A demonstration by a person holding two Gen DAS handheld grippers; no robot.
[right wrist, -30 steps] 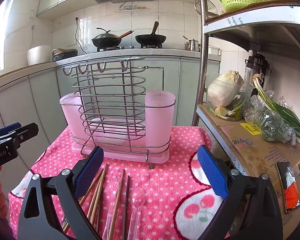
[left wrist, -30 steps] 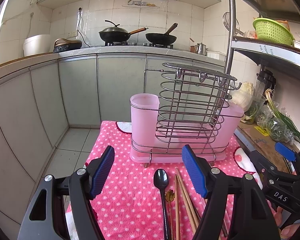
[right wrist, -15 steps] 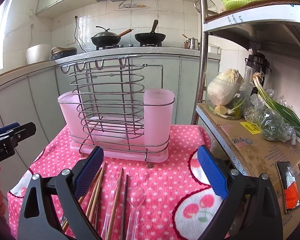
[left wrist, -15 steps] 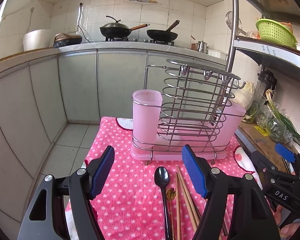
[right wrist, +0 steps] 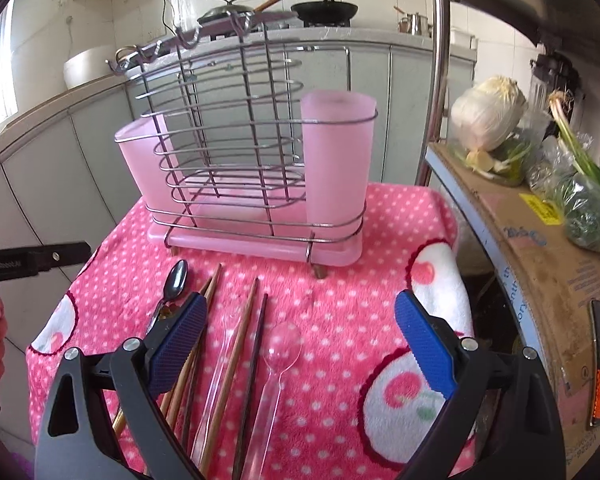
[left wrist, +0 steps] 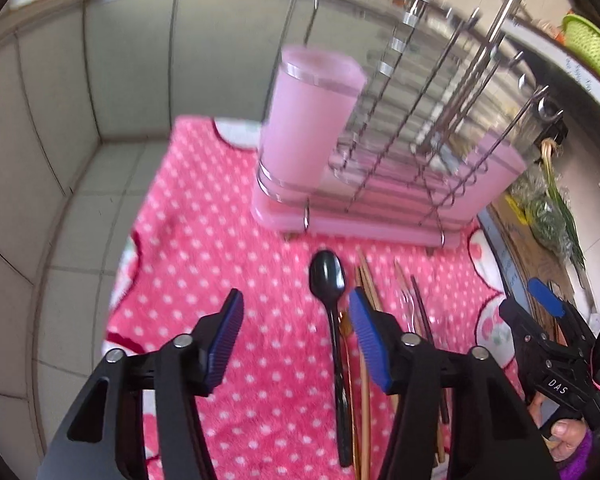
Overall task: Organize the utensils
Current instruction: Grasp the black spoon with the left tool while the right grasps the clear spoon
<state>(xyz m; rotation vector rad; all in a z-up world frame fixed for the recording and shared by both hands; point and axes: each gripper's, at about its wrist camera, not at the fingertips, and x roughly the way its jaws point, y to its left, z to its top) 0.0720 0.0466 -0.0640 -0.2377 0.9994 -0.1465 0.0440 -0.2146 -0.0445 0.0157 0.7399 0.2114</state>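
A black spoon (left wrist: 327, 280) lies on the pink dotted cloth (left wrist: 204, 264), next to wooden chopsticks (left wrist: 366, 280). My left gripper (left wrist: 296, 336) hovers over the cloth with its jaws closing. The spoon's handle runs just inside its right pad, and neither pad touches it. Behind stands the pink wire utensil rack (left wrist: 400, 168) with a pink cup (left wrist: 304, 120) at its near end. In the right wrist view my right gripper (right wrist: 300, 340) is wide open above a clear plastic spoon (right wrist: 282, 350) and chopsticks (right wrist: 242, 332). The rack (right wrist: 240, 152) stands beyond them.
A shelf on the right holds a cabbage (right wrist: 488, 120), bagged greens (right wrist: 580, 200) and cardboard (right wrist: 540, 264). Grey cabinets (left wrist: 120, 60) and a tiled floor (left wrist: 80, 240) lie past the cloth's left edge. Pans (right wrist: 324, 8) sit on the far counter.
My left gripper has tipped downward and come closer to the black spoon, and its jaws have narrowed. My right gripper has dipped a little toward the utensils and stayed open.
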